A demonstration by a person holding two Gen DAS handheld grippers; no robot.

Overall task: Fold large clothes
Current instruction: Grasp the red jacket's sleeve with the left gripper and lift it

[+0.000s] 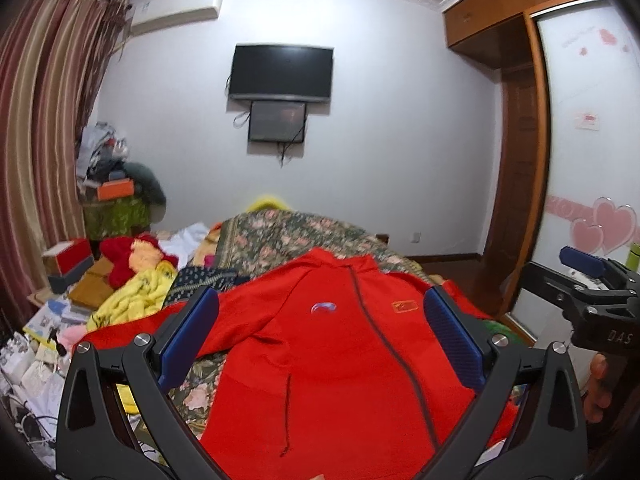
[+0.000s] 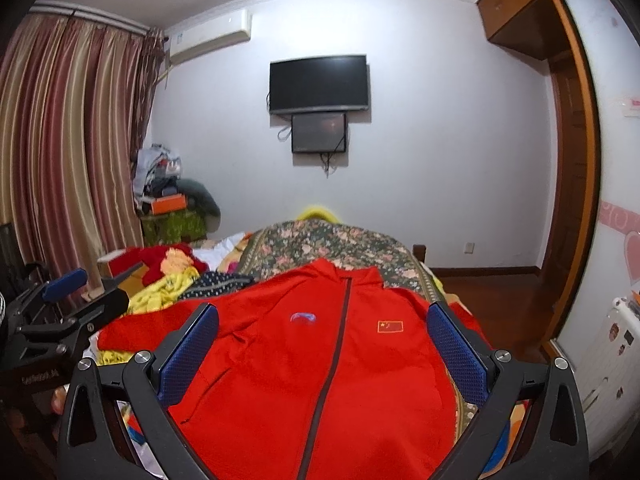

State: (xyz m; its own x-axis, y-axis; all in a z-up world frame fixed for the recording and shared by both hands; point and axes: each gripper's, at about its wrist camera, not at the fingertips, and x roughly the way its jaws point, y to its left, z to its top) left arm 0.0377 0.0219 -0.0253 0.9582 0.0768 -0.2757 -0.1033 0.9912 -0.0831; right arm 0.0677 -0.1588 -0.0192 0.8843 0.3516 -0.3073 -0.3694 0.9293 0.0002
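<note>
the left gripper (image 1: 320, 332) and right gripper (image 2: 322, 336) hover wide open and empty above the flat red jacket (image 2: 320, 360), best pinched next at both sleeve edges together.

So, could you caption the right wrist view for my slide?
Open right gripper poised above a zipped red jacket spread on the floral bed.

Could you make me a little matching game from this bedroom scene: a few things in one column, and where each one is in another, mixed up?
Things:
1. red jacket
2. television
3. striped curtain
4. orange box

Places:
A. hanging along the left side of the room
B. spread flat on the flowered bedspread, zipped up
C. on the cluttered pile in the far left corner
D. mounted on the far wall

Pairs: 1-B, 2-D, 3-A, 4-C
</note>
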